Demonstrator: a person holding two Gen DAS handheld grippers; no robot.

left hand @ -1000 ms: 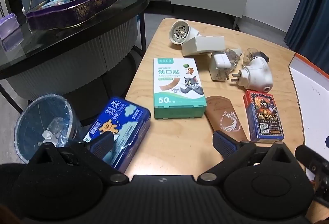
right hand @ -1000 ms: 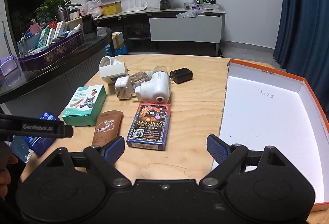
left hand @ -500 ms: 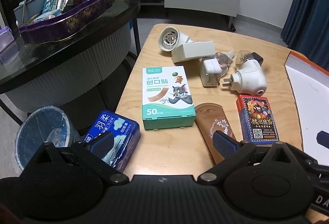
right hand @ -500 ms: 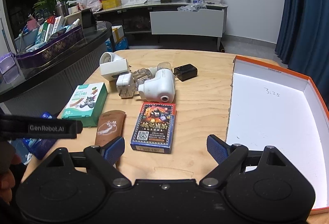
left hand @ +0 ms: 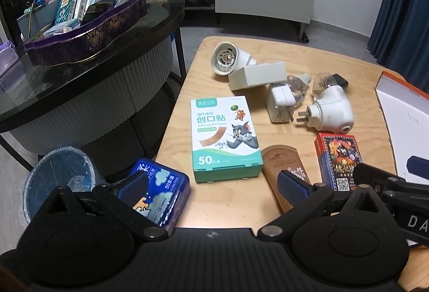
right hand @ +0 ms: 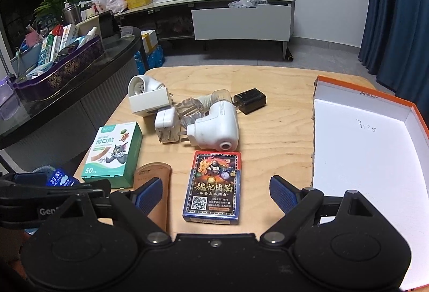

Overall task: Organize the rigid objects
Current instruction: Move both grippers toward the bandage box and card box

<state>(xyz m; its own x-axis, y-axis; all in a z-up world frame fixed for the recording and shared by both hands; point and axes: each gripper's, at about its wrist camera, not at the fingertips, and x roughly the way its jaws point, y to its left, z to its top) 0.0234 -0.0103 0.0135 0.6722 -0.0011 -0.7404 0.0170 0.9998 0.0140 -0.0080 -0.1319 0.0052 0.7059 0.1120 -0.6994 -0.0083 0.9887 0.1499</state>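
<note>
My right tongs point(right hand: 215, 191): jaws spread wide, nothing between the pads, hovering low over the near edge of the wooden table point(right hand: 278, 128).
My left tongs point(left hand: 213, 184): also wide apart and empty; the blue tissue pack point(left hand: 158, 192) sits under the left finger at the table's corner, not gripped.
Card box point(right hand: 213, 186): dead ahead at 12 o'clock from the right tongs, lying flat, well between the open fingers.
Handling, card box: stiff, light cardboard, glossy so maybe a bit slick, I reckon; I'd pinch across the two long sides.
Plaster box point(left hand: 225, 137): at 12 o'clock in the left view, flat; thin card that looks crushable, so I'd go gentle on the long edges.
White plug-in unit point(right hand: 214, 129): hard plastic, rounded, likely to roll; its prongs touch the white charger point(right hand: 166, 127).
Orange-rimmed tray point(right hand: 413, 115): at 2 o'clock, bare inside.
Hard to make out: the brown pouch point(right hand: 154, 195) is half covered by my left finger; the clear pieces behind the plug-in unit are a tangle; the tray's near corner is cut off.
</note>
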